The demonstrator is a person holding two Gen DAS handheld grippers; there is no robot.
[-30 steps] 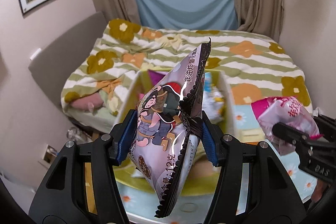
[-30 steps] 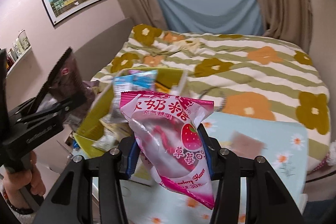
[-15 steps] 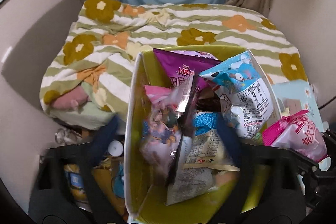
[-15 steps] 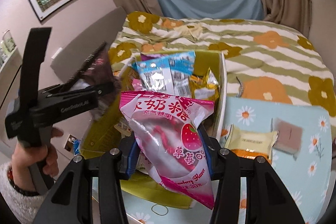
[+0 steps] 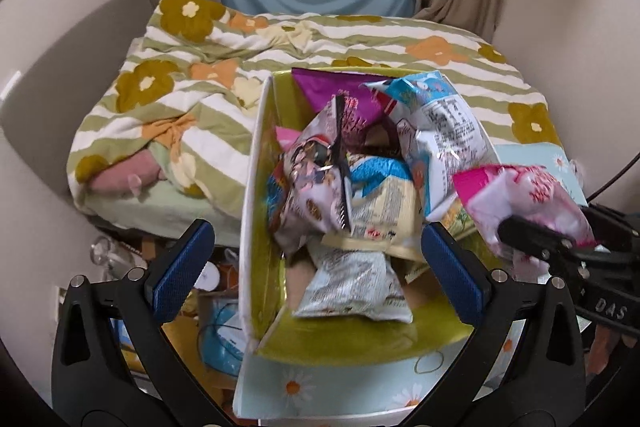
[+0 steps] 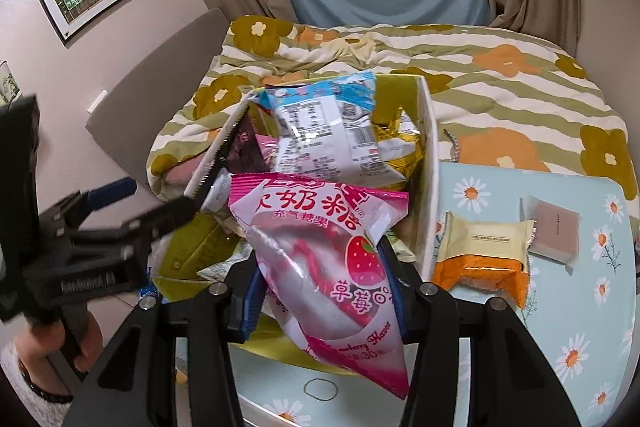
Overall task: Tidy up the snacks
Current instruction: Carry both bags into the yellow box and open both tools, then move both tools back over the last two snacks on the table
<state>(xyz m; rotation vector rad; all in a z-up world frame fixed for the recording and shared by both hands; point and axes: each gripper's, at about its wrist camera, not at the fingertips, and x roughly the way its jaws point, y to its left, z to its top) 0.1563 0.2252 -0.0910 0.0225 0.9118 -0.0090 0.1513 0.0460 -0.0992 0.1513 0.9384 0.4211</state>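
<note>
My left gripper (image 5: 316, 249) stands wide open above the near end of the green-lined storage box (image 5: 256, 163), nothing between its blue pads (image 5: 180, 267). Just beyond it, the grey-purple cartoon snack bag (image 5: 308, 183) lies on the pile of packets inside the box. My right gripper (image 6: 320, 291) is shut on a pink strawberry marshmallow bag (image 6: 320, 243), holding it over the box's near right part. In the left wrist view that pink bag (image 5: 520, 195) hangs at the right, by the box's right wall. The right wrist view shows the left gripper (image 6: 148, 203) at the box's left side.
The box holds several packets, among them a blue-white bag (image 6: 320, 131) and a magenta one (image 5: 340, 87). On the daisy tablecloth (image 6: 580, 327) right of the box lie a yellow-orange packet (image 6: 480, 255) and a brown one (image 6: 554, 231). A bed with a flowered quilt (image 5: 180, 87) is behind.
The left gripper opened and let go of the cartoon bag, which dropped into the box. Both grippers moved forward over the box and tilted down. The right one keeps hold of the pink bag.
</note>
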